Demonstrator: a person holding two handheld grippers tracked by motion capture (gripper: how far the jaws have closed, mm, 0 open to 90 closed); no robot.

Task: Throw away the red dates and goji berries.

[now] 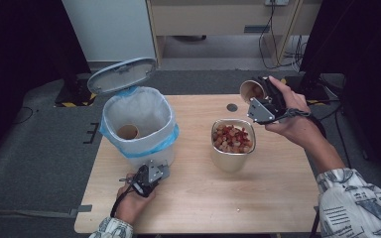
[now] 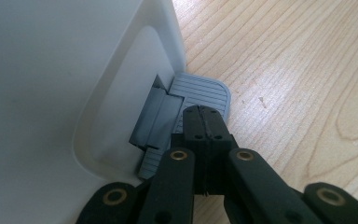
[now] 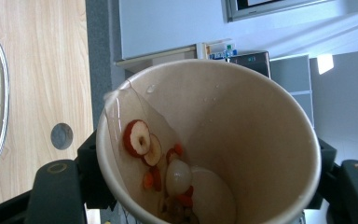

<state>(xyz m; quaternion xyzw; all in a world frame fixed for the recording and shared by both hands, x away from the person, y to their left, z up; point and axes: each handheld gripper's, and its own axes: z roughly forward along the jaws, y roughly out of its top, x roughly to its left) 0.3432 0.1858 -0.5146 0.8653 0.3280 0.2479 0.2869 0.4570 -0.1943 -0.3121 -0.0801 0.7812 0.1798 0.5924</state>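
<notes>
Right fingers (image 3: 200,186) are gripping a paper cup (image 3: 242,121) above the table (image 1: 203,188); closed left fingers (image 2: 205,122) are pressing the bin pedal (image 2: 200,91).

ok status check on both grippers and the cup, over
Left gripper shut, pressing bin pedal. Right gripper clamped on paper cup, scraps inside. Bin lid up, path clear.

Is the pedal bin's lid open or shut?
Open: the lid stands tilted back, the left gripper on the pedal.
</notes>
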